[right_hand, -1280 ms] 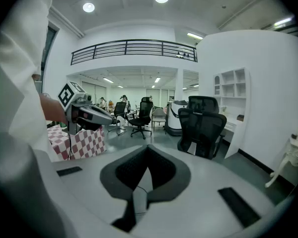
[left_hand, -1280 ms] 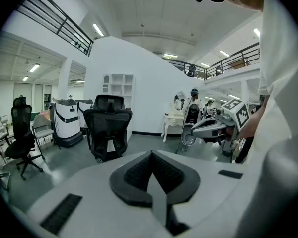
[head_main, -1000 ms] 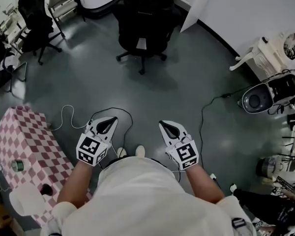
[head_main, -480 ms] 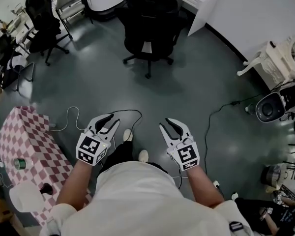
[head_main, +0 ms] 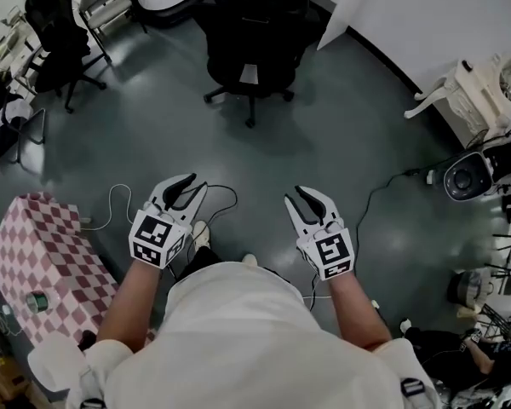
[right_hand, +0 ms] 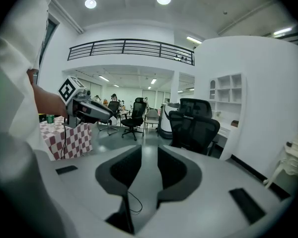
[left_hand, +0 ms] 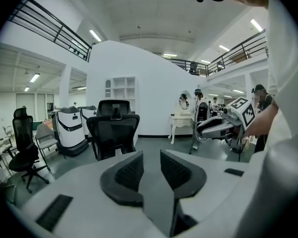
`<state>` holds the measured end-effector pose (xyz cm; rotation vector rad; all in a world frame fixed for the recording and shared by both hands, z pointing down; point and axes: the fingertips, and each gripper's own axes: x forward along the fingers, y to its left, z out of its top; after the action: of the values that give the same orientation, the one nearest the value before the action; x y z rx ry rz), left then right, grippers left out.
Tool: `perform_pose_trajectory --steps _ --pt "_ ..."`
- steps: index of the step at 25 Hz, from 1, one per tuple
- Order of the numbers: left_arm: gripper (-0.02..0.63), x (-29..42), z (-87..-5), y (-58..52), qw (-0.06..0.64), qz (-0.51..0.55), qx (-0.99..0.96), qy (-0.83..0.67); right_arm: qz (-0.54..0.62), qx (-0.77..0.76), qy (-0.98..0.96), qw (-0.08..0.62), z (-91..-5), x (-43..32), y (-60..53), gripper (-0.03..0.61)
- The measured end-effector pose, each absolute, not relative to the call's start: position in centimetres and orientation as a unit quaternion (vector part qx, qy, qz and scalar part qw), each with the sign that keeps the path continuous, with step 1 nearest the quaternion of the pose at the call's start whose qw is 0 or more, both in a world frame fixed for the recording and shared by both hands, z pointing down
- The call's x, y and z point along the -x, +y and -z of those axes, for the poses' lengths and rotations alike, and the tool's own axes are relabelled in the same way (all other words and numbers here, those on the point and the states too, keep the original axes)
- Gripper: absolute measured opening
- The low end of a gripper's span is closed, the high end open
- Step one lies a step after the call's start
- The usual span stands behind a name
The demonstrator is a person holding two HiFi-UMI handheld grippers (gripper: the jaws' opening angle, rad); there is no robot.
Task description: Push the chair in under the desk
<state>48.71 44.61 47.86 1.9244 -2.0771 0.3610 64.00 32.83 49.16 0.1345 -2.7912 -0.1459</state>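
The grey floor (head_main: 349, 135) stretches open ahead of both sets of fingers, and across it, well beyond their tips, stands the white desk (head_main: 334, 15) beside the curved wall. The black office chair (head_main: 251, 37) sits just short of that desk, its backrest apparently turned toward the fingers and its wheeled base out on the open floor. It is not yet tucked under, so by my reading the push has not begun and closing the gap is the step in hand. A pink checkered box (head_main: 43, 254) lies to the outer side of the left fingers, near but clear of them. The left gripper (head_main: 194, 186) and right gripper (head_main: 294, 196) are held side by side, both aimed at the chair, probably so each can meet the backrest squarely. Their fingers (left_hand: 126, 170) stand released, parted with only air between them, which suits a shove rather than a grasp. A thin white cable (head_main: 119, 198) loops on the floor just outside the left fingertips, a possible snag underfoot.
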Motion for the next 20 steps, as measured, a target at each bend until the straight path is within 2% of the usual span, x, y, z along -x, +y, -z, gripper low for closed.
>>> perform_pose_trajectory --steps 12,20 --pt "0.107 -35.1 -48.0 45.2 0.136 -0.122 -0.692 -0.698 0.06 -0.073 -0.979 0.178 -48.0 -49.8 33.6 0.084" --pt "0.107 -29.1 -48.2 44.8 0.124 -0.129 -0.712 -0.679 0.059 -0.106 -0.977 0.177 -47.9 -44.2 33.6 0.084"
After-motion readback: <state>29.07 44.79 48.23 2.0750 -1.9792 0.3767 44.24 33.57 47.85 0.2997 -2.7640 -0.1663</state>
